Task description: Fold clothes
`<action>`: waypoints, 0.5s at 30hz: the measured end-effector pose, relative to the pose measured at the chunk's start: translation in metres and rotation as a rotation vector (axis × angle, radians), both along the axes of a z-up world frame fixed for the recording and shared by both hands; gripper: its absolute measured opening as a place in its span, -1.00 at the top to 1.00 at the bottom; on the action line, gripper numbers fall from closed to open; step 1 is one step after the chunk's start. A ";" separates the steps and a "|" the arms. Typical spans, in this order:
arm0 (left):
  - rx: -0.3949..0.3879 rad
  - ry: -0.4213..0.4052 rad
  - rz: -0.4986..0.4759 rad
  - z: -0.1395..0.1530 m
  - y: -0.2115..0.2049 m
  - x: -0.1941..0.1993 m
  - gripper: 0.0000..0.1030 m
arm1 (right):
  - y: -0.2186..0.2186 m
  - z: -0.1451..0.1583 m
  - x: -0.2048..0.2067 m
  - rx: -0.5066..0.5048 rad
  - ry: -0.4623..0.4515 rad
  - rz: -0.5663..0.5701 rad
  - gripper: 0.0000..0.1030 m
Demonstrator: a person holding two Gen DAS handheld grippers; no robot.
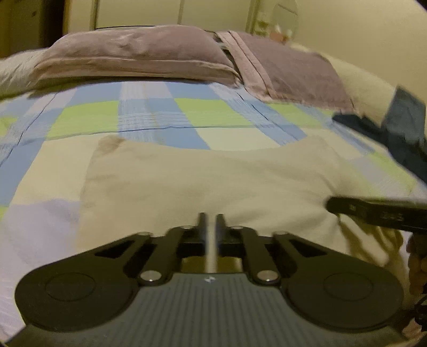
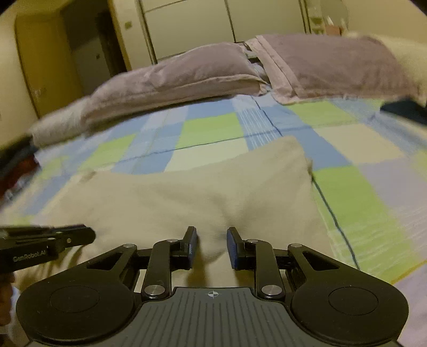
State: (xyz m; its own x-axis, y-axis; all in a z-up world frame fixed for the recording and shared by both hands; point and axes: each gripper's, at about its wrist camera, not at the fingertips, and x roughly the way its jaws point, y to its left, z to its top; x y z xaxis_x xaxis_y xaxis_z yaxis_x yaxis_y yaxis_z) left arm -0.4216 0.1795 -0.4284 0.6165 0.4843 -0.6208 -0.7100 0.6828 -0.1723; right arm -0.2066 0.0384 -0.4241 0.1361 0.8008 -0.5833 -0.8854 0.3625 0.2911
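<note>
A cream garment lies spread flat on the checked bedspread, also in the right wrist view. My left gripper is at its near edge, fingers almost together with a thin pale strip between them; whether cloth is pinched I cannot tell. My right gripper stands open over the near edge, a fold of cream cloth between its fingers. Each gripper shows in the other's view, the right one and the left one.
Two mauve pillows lie at the head of the bed. A dark blue garment lies at the right side. Dark and red clothing sits at the left edge. Wardrobe doors stand behind.
</note>
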 end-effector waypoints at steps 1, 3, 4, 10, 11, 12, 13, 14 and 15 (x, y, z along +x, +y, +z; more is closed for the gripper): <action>-0.004 0.000 0.034 -0.001 0.005 -0.010 0.94 | -0.006 -0.001 0.006 0.010 0.026 -0.012 0.56; -0.032 -0.025 0.073 0.001 0.013 -0.030 0.94 | -0.021 0.001 0.018 0.024 0.076 -0.053 0.60; -0.047 -0.032 0.089 0.001 0.016 -0.039 0.95 | -0.029 0.001 0.024 0.035 0.112 -0.072 0.61; -0.079 -0.036 0.133 0.015 0.004 -0.073 0.91 | -0.087 0.013 0.055 0.081 0.312 -0.202 0.59; -0.084 -0.049 0.140 0.020 0.000 -0.078 0.87 | -0.094 0.014 0.059 0.087 0.340 -0.215 0.59; -0.093 -0.069 0.143 0.024 -0.003 -0.082 0.85 | -0.101 0.013 0.063 0.100 0.376 -0.225 0.58; -0.107 -0.091 0.140 0.027 -0.005 -0.085 0.83 | -0.106 0.013 0.068 0.115 0.411 -0.237 0.42; -0.124 -0.113 0.140 0.029 -0.007 -0.088 0.83 | -0.111 0.012 0.074 0.126 0.442 -0.252 0.21; -0.140 -0.133 0.142 0.031 -0.008 -0.091 0.83 | -0.112 0.012 0.080 0.134 0.464 -0.261 -0.22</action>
State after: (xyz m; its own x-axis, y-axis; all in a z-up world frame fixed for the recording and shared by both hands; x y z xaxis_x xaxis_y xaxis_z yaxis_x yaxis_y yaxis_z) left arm -0.5126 0.1719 -0.3974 0.6292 0.4870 -0.6058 -0.7620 0.5402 -0.3571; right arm -0.1266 -0.0737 -0.4122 0.0934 0.8463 -0.5245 -0.5388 0.4860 0.6881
